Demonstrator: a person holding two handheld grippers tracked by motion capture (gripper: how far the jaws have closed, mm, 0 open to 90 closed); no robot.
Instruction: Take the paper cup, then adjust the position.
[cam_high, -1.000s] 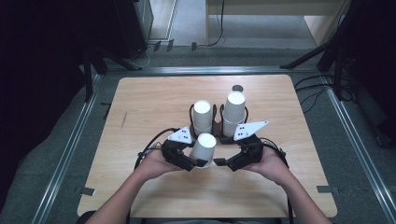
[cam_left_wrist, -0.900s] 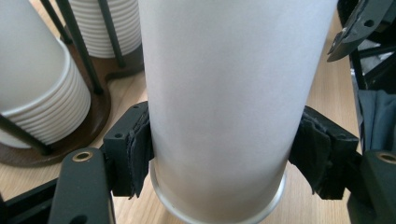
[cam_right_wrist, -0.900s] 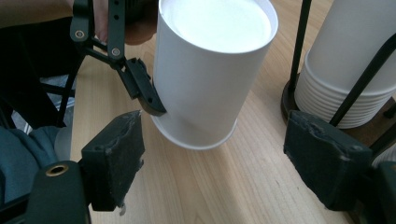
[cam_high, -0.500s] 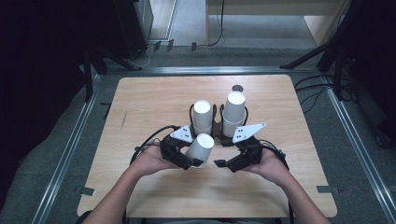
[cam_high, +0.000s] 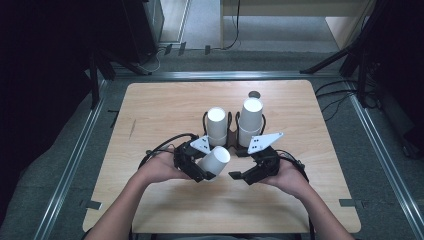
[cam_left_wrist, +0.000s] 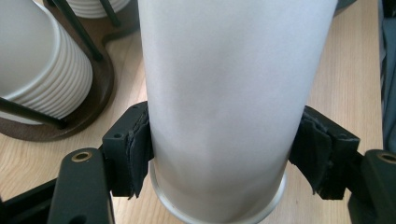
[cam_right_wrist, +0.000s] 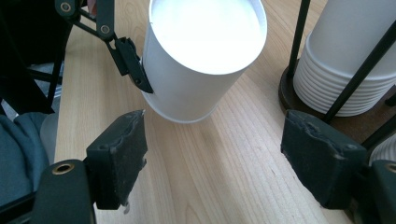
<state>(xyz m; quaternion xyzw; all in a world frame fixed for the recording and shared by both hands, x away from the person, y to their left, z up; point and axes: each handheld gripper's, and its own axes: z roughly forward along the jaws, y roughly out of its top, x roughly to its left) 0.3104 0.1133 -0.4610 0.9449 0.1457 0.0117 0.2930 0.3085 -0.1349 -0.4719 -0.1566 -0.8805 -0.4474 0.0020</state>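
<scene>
High view first: the left gripper (cam_high: 206, 169) pinches a single white paper cup (cam_high: 214, 161), tilted and bottom-up, over the near middle of the wooden table (cam_high: 165, 100), just in front of a dark wire rack (cam_high: 232, 134) holding two stacks of cups (cam_high: 217, 125). The right gripper (cam_high: 239, 176) hovers just beside the held cup with its jaws spread and nothing between them. My judgement is that one cup has been drawn off a stack and is being handled between the two tools; the next move calls for the right gripper to close in gently on the cup without crushing it. Left gripper view: both pads (cam_left_wrist: 134, 154) press the cup's wall (cam_left_wrist: 224, 102) near its rim. Right gripper view: the wide-apart pads (cam_right_wrist: 121, 154) frame the cup (cam_right_wrist: 201, 51), apart from it.
</scene>
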